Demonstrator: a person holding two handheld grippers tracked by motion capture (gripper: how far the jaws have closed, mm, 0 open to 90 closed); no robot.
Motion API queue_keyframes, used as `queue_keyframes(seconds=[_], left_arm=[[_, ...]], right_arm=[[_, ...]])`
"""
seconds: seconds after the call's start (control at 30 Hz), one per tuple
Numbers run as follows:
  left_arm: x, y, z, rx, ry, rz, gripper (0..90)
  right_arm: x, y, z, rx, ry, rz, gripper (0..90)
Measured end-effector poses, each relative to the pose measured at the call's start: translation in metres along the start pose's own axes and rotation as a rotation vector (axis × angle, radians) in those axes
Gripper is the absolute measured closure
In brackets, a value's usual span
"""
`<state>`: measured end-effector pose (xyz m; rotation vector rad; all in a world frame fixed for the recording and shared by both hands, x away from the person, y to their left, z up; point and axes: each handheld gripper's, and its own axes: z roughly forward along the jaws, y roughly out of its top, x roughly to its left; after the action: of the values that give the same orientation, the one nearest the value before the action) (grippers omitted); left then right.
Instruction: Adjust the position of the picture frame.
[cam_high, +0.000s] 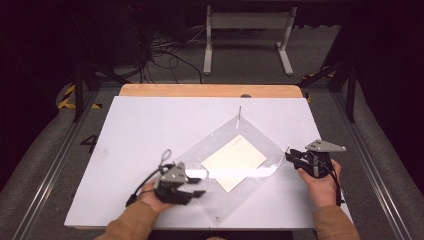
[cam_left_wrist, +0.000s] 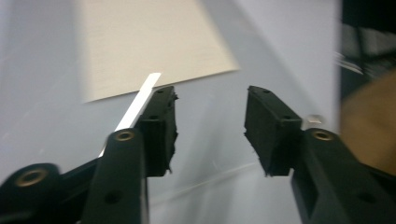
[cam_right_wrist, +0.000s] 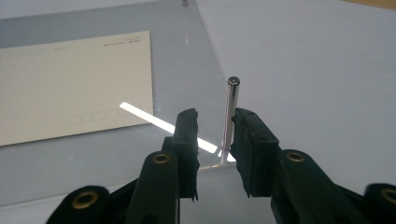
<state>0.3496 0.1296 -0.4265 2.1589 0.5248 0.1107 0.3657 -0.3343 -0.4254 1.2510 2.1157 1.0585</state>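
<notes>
A clear acrylic plate (cam_high: 260, 150) lies turned like a diamond on the white board, with a cream card (cam_high: 234, 161) at its middle. Thin metal pins stand at its corners: far (cam_high: 240, 112), right (cam_high: 288, 148) and near (cam_high: 218, 218). My left gripper (cam_high: 202, 184) is open at the plate's left side, and its jaws (cam_left_wrist: 210, 95) hover over the plate with the card (cam_left_wrist: 149, 42) just ahead. My right gripper (cam_high: 290, 156) is at the right corner. Its jaws (cam_right_wrist: 215, 114) stand open on either side of the upright pin (cam_right_wrist: 229, 116), which is close to the right jaw.
The white board (cam_high: 130, 130) rests on a wooden table whose edge (cam_high: 210, 90) shows at the back. Beyond it are a white stand (cam_high: 247, 22) and cables (cam_high: 160, 50) on the grey floor. Metal rails (cam_high: 52, 165) run along both sides.
</notes>
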Motion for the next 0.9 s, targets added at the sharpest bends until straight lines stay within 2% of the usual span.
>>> queue_keyframes(seconds=[0.07,0.1,0.13,0.17,0.2,0.23,0.27,0.3,0.37,0.4,0.43,0.5,0.63,0.7,0.83,0.9], left_arm=[[0.024,-0.005,-0.010,-0.011,0.080,-0.083,51.9],[0.024,-0.005,-0.010,-0.011,0.080,-0.083,52.8],[0.040,-0.009,-0.015,-0.001,0.153,-0.153,53.0],[0.046,-0.011,-0.016,0.007,0.184,-0.183,52.6],[0.046,-0.011,-0.016,0.007,0.184,-0.183,52.5],[0.054,-0.012,-0.015,0.038,0.229,-0.186,52.5],[0.056,-0.013,-0.013,0.045,0.213,-0.198,53.2],[0.056,-0.013,-0.013,0.045,0.213,-0.198,54.5],[0.056,-0.014,-0.008,0.089,0.219,-0.179,59.6],[0.056,-0.014,-0.008,0.089,0.219,-0.179,61.9],[0.055,-0.015,-0.005,0.121,0.208,-0.165,64.6],[0.054,-0.016,-0.002,0.149,0.228,-0.147,67.7],[0.057,-0.018,0.003,0.176,0.229,-0.156,69.4],[0.059,-0.018,0.004,0.166,0.220,-0.155,69.9],[0.056,-0.017,0.007,0.172,0.250,-0.102,82.4],[0.055,-0.016,0.007,0.180,0.261,-0.102,83.4]], right_arm=[[0.000,0.001,0.004,0.008,-0.007,0.001,70.0],[0.000,0.001,0.005,0.010,-0.010,0.001,70.0],[0.000,0.001,0.006,0.011,-0.011,0.003,70.0],[0.000,0.001,0.006,0.012,-0.011,0.003,70.0],[0.000,0.001,0.006,0.012,-0.011,0.003,70.0],[0.000,0.001,0.006,0.010,-0.011,0.004,70.0],[-0.001,0.001,0.006,0.009,-0.011,0.005,70.0],[0.000,0.001,0.005,0.008,-0.012,0.007,70.0],[0.000,0.001,0.005,0.006,-0.009,0.007,70.0],[0.000,0.001,0.005,0.005,-0.008,0.007,70.0],[0.000,0.001,0.004,0.002,-0.008,0.008,70.0],[-0.001,0.001,0.004,-0.003,-0.006,0.011,70.0],[-0.001,0.001,0.005,0.000,-0.001,0.013,70.0],[-0.001,0.001,0.006,0.001,-0.004,0.011,70.0],[-0.001,0.002,0.005,-0.006,-0.006,0.007,70.6],[-0.001,0.002,0.007,-0.001,-0.009,0.007,70.6]])
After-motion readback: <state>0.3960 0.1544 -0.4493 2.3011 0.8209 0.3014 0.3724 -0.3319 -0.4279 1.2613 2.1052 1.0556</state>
